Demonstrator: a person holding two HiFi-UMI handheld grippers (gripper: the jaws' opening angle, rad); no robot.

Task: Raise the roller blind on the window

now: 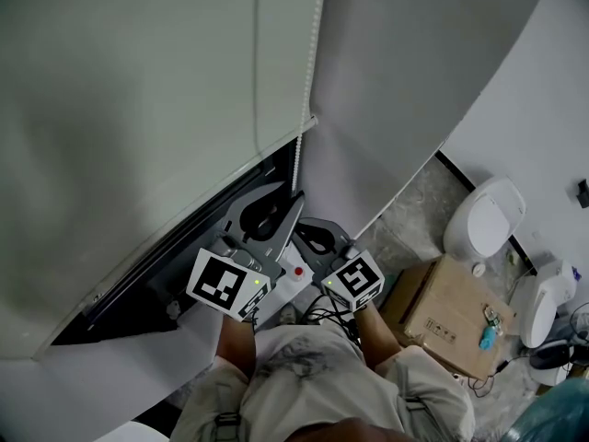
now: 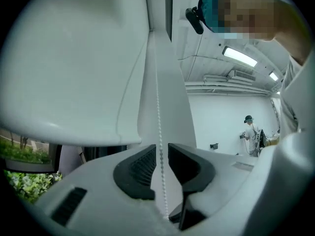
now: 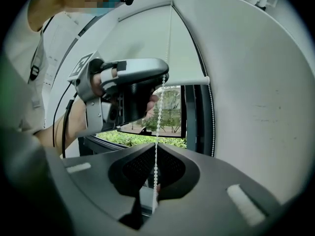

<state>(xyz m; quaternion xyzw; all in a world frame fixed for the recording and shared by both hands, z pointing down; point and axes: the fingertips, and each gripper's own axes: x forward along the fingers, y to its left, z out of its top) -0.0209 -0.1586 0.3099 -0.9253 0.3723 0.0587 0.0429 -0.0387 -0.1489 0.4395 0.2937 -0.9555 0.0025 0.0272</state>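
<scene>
Both on chain: right gripper clamped shut on it, left gripper above, jaws slightly apart, chain between, unpinched. Blind bottom edge low over window.

A cardboard box sits on the speckled floor.
</scene>
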